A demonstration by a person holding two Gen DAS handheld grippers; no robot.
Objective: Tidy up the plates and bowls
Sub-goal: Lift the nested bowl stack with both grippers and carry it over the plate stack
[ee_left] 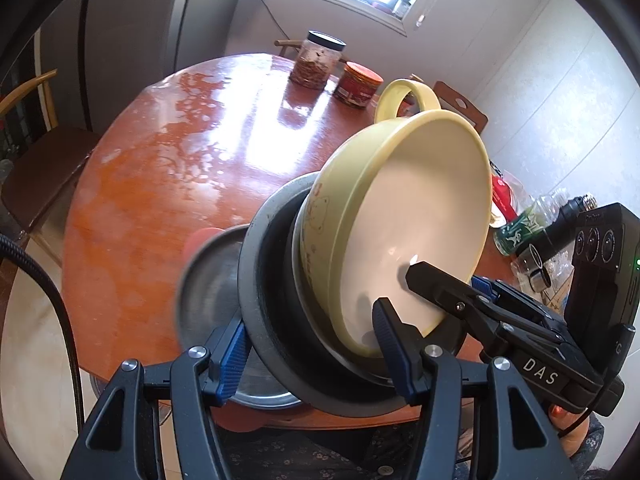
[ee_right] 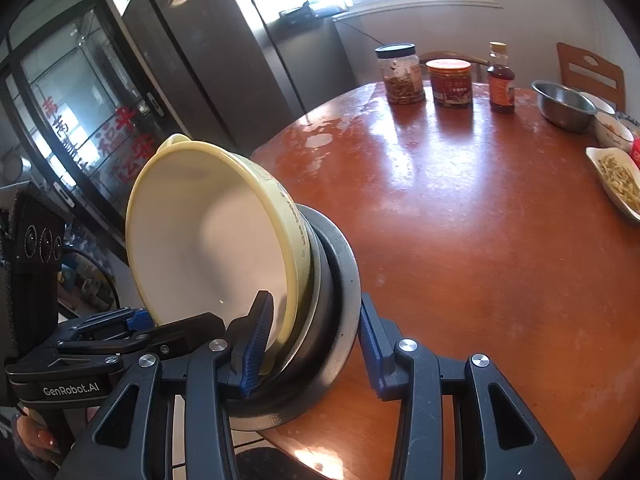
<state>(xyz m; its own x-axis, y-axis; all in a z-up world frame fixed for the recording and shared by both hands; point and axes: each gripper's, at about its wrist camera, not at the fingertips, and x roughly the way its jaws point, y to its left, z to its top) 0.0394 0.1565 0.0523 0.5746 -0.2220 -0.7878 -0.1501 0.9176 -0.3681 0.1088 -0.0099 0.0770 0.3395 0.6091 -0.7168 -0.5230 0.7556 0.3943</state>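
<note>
Both grippers, left [ee_left: 316, 354] and right [ee_right: 310, 350], pinch one tilted stack [ee_left: 276, 280] by its rims, yellow bowl [ee_left: 400, 232] nested on top, at the table [ee_right: 480, 220] edge.

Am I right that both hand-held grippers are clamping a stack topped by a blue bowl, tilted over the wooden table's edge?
Not quite: the top bowl is yellow, as both wrist views show. Both hand-held grippers, left and right, do clamp the tilted stack over the table.
</note>
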